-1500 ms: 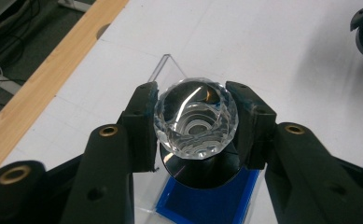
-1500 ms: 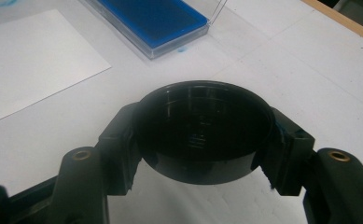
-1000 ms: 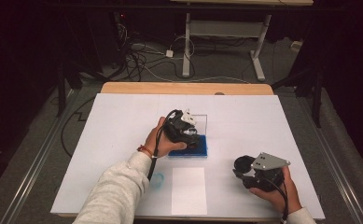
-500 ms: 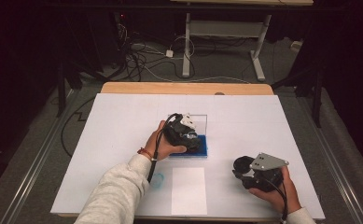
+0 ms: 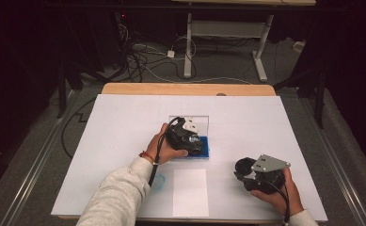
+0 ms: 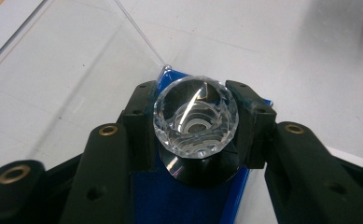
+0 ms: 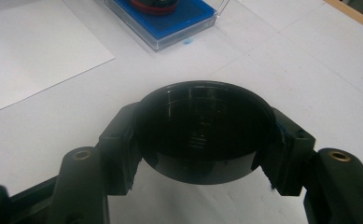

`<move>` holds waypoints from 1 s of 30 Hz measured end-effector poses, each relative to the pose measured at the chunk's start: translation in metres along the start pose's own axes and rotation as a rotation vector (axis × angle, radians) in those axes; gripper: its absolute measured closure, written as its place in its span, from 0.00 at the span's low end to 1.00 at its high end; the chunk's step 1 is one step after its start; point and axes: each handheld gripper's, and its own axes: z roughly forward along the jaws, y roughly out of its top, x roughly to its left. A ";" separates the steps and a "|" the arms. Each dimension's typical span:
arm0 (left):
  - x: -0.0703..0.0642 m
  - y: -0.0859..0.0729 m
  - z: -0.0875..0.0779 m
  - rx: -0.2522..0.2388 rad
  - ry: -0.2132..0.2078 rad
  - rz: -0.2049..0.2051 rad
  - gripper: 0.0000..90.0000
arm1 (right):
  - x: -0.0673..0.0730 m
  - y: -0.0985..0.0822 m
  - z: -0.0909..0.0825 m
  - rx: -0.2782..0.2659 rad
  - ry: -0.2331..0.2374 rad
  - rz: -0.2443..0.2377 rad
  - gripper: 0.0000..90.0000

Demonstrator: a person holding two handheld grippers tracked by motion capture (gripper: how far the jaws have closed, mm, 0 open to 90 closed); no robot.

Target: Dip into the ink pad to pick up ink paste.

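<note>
Crystal knob [image 6: 196,122], faceted and clear, sits clamped in the left gripper [image 6: 196,128] over the blue tray [image 5: 202,149], seemingly for seating, while the right gripper [image 7: 202,135] grips 1 black cap [image 7: 202,128] aside, well apart.

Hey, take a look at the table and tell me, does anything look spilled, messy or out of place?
One small oddity: a faint cyan smudge stains the white table cover left of the white paper sheet, like ink from the blue pad in its clear case. A tiny blue speck also sits beside that case.
</note>
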 end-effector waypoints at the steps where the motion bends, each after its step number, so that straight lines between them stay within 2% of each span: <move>1: -0.001 0.001 0.000 0.005 0.004 0.005 0.61 | 0.000 0.000 0.000 0.000 0.001 0.000 0.43; 6: -0.001 0.004 0.000 0.026 0.002 0.004 0.61 | 0.001 0.000 0.001 0.007 0.005 0.000 0.43; 10: 0.003 0.013 0.001 0.084 -0.014 -0.007 0.61 | 0.000 0.000 0.002 0.007 0.005 0.002 0.43; 12: 0.001 0.015 0.001 0.100 -0.008 0.008 0.61 | 0.000 0.000 0.002 0.008 0.005 0.000 0.43; 22: -0.002 0.009 0.000 0.081 0.006 0.005 0.61 | 0.001 0.000 0.001 0.007 0.004 0.001 0.43; 26: -0.006 0.008 -0.001 0.078 0.026 0.015 0.61 | 0.000 0.000 0.001 0.005 0.005 0.002 0.43; 30: -0.005 0.008 -0.001 0.077 0.019 0.010 0.61 | 0.000 0.000 0.001 0.006 0.004 0.002 0.43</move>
